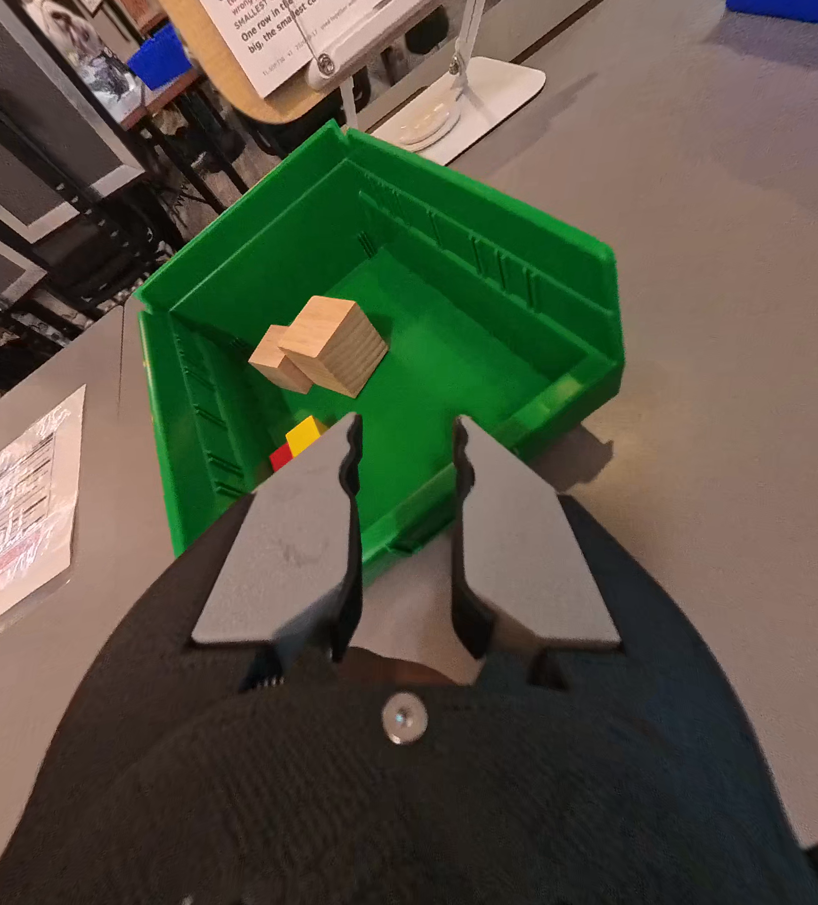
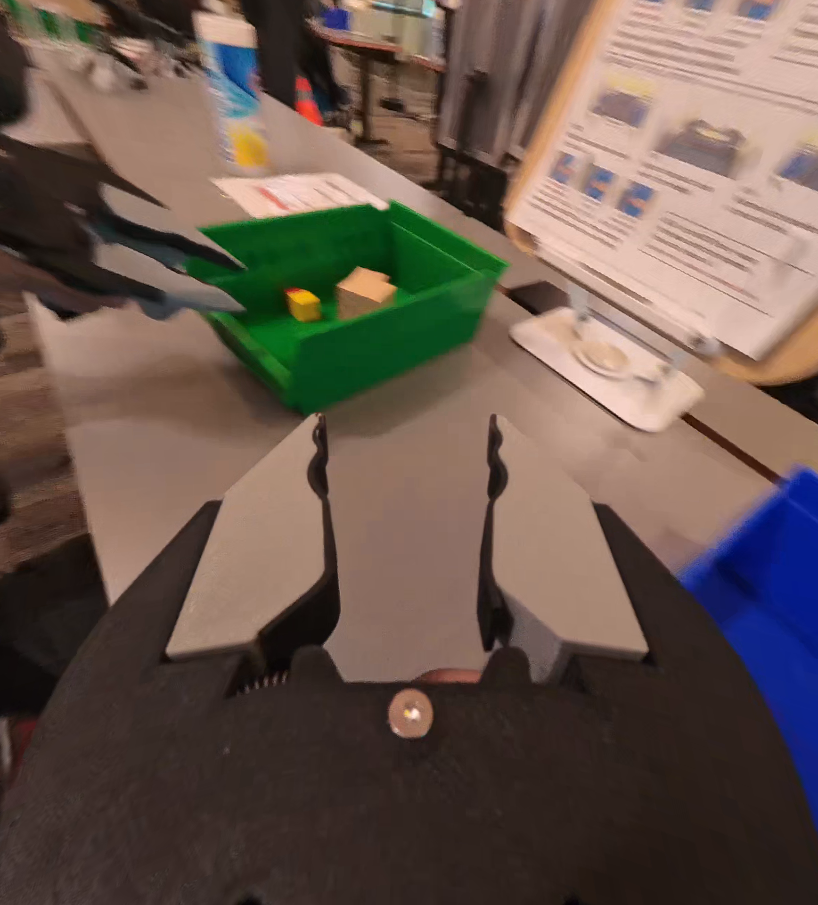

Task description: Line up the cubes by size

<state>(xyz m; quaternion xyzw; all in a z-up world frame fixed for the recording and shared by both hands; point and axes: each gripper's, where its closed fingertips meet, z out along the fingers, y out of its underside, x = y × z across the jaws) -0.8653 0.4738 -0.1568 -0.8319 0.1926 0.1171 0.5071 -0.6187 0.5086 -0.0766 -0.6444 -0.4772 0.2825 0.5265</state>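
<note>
Cubes are seen inside a green bin (image 1: 270, 274) on the grey desk (image 1: 691, 245), none lined up yet. A large wooden cube (image 1: 336, 350) is lying tilted near the middle of the bin floor, touching a smaller wooden cube (image 1: 272, 362) beside it. A yellow cube (image 1: 304, 433) and a red cube (image 1: 280, 458) are set together against the bin's side wall, partly hidden behind a finger of the left hand-held gripper (image 1: 407, 426).

The left hand-held gripper is held over the bin's low front edge, fingers parted, nothing between them. In the right wrist view it is seen blurred, tips reaching at the bin's rim. The right hand-held gripper (image 2: 404, 423) is kept above bare desk, well apart from the bin, fingers spread wide, nothing grasped.

A white stand base (image 1: 466, 112) is placed on the desk behind the bin, carrying a board with printed sheets (image 2: 691, 171). A plastic-sleeved paper (image 1: 10, 514) is lying flat on the desk beside the bin. A blue bin (image 2: 789, 612) is seen at the right edge of the right wrist view. The right wrist view is motion-blurred.
</note>
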